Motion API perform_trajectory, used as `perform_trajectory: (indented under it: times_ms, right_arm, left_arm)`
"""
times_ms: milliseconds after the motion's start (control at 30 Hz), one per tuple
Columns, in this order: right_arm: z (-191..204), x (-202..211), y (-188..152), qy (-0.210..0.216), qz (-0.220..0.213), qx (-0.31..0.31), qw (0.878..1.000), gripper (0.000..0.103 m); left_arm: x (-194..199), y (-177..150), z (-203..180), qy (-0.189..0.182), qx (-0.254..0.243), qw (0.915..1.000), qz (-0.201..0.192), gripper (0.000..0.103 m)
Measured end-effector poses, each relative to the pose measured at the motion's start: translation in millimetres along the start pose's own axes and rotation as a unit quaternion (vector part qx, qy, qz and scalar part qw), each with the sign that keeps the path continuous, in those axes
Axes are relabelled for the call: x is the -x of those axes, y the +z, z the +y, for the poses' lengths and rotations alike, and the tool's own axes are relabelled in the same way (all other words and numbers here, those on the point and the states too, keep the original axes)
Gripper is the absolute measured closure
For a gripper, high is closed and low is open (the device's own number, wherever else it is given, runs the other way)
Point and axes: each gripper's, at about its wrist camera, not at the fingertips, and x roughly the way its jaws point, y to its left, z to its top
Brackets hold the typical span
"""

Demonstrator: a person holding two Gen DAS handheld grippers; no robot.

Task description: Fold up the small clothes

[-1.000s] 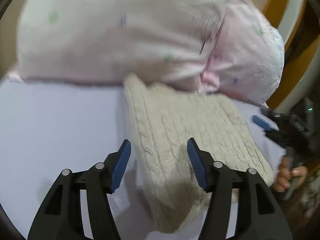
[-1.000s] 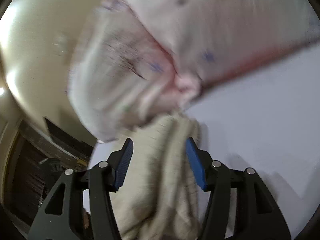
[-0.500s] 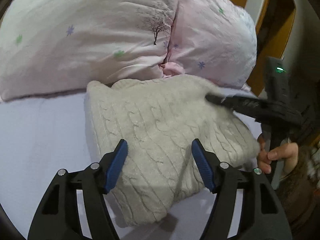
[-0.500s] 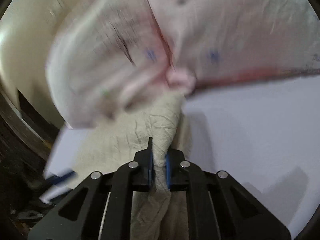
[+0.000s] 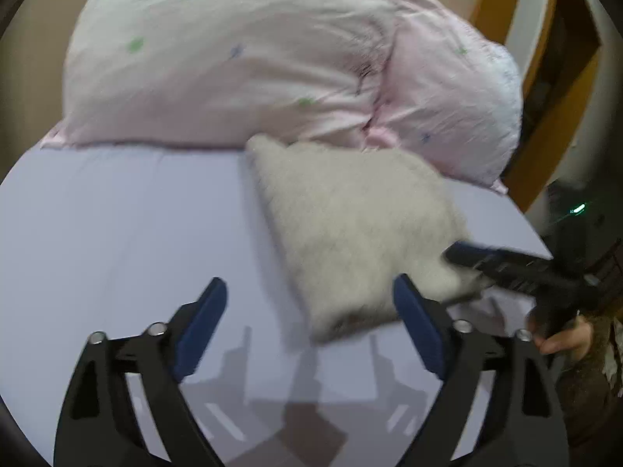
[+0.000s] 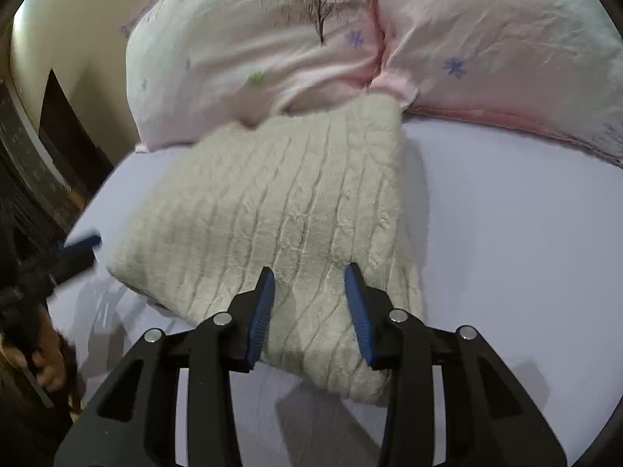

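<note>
Sweater's [image 6: 280,210] cable ribs: right view only.

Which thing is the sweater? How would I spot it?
Find the big pink pillows on the lilac sheet. Just below where they meet lies the folded sweater. It is cream, thick and ribbed with cable knit, unlike the smooth printed pillows.

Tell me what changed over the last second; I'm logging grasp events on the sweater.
The right gripper had pinched the cream sweater half a second ago; it has since let go and now stands open over it. The left gripper stayed open, holding nothing. The sweater still lies folded against the pink pillows.
</note>
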Motion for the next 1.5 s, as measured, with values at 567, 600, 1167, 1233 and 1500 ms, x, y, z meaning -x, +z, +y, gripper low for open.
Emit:
perform_trajectory:
  times_ms: [567, 600, 1167, 1233, 1500]
  right_arm:
    - [28.8, -10.5, -50.3, -0.114, 0.035, 0.009, 0.993, 0.002]
    - [30.3, -11.8, -52.2, -0.120, 0.039, 0.011, 0.992, 0.002]
    - [38.6, -12.8, -60.1, -0.150, 0.051, 0.037, 0.987, 0.002]
    - [38.3, -12.8, -59.8, -0.149, 0.051, 0.038, 0.987, 0.002]
    - [37.9, -12.7, -59.9, -0.149, 0.051, 0.038, 0.987, 0.002]
  left_arm:
    - [-44.4, -30.2, -27.1, 0.119, -0.074, 0.9866, 0.084, 0.001]
    - [-45.4, -30.9, -26.0, 0.116, -0.073, 0.9867, 0.087, 0.001]
    - [-47.1, -35.2, -22.9, 0.108, -0.070, 0.9878, 0.088, 0.001]
    - [-47.0, -35.3, -23.0, 0.108, -0.069, 0.9878, 0.088, 0.001]
    - [-47.0, -35.3, -23.0, 0.108, -0.069, 0.9879, 0.088, 0.001]
